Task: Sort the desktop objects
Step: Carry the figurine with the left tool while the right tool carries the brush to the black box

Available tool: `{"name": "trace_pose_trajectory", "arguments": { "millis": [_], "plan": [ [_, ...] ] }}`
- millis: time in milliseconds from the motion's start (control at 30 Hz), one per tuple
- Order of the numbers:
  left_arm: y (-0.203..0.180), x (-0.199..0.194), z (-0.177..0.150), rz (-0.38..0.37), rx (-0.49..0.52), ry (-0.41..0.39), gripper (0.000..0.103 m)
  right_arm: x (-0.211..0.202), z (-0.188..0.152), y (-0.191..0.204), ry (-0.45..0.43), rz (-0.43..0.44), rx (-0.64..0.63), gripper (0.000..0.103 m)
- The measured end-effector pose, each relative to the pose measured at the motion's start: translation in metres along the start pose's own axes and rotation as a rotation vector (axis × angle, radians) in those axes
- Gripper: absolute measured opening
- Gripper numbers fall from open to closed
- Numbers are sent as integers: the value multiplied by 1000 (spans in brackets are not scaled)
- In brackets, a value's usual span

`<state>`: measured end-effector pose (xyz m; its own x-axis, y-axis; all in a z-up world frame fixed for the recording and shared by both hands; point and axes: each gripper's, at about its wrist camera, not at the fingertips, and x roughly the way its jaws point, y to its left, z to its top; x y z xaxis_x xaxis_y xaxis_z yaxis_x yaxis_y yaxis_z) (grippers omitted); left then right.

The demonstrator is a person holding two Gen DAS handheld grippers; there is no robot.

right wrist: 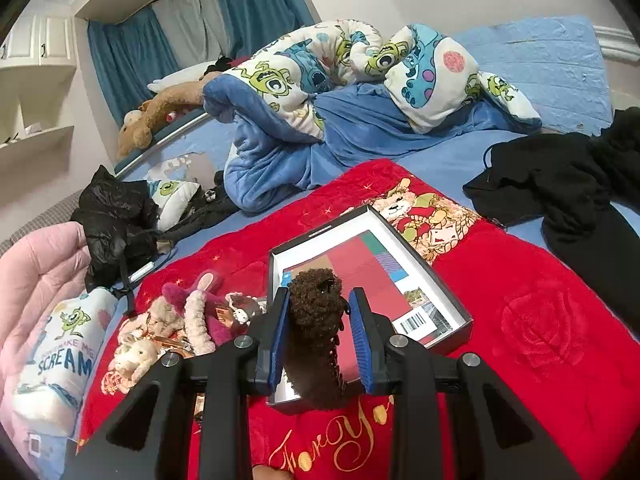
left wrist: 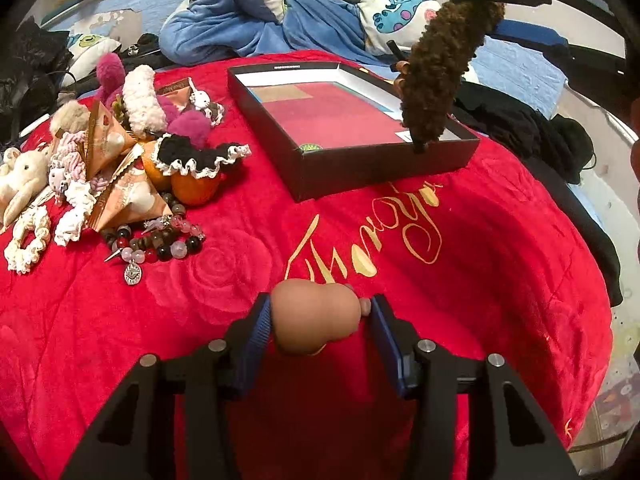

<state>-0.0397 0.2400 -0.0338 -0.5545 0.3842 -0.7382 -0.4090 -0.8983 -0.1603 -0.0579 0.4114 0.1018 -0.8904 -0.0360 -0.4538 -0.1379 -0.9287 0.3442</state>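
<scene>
The box (left wrist: pixel 384 168), a shallow black tray with nothing yet in it, is set on the red blanket (left wrist: pixel 480 280) just right of the pile of trinkets (left wrist: pixel 120 160), presumably to receive them. A fuzzy brown hair clip (right wrist: pixel 316 332) is held between the fingers of the right gripper (right wrist: pixel 318 340), which are closed against its sides, and is hung over the box's near corner, likely so it can be dropped in. A small brown gourd (left wrist: pixel 316 316) is held by the left gripper (left wrist: pixel 320 328), its fingers partly closed on both ends, low over the blanket and well short of the box.
</scene>
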Motion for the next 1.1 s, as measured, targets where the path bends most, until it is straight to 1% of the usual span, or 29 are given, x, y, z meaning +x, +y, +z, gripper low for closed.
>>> {"name": "trace_pose_trajectory", "arguments": {
  "millis": [300, 600, 933, 1100],
  "plan": [
    [-4, -2, 1, 10, 1, -15, 50, -3, 1, 3, -11, 3, -15, 29],
    [-16, -8, 10, 5, 21, -40, 50, -8, 4, -7, -19, 2, 0, 29],
    [-36, 3, 44, 1, 52, -69, 50, -3, 7, -24, -12, -16, 13, 29],
    [-43, 7, 66, -9, 72, -82, 50, 13, 9, -32, 16, -20, 17, 29]
  ]
}}
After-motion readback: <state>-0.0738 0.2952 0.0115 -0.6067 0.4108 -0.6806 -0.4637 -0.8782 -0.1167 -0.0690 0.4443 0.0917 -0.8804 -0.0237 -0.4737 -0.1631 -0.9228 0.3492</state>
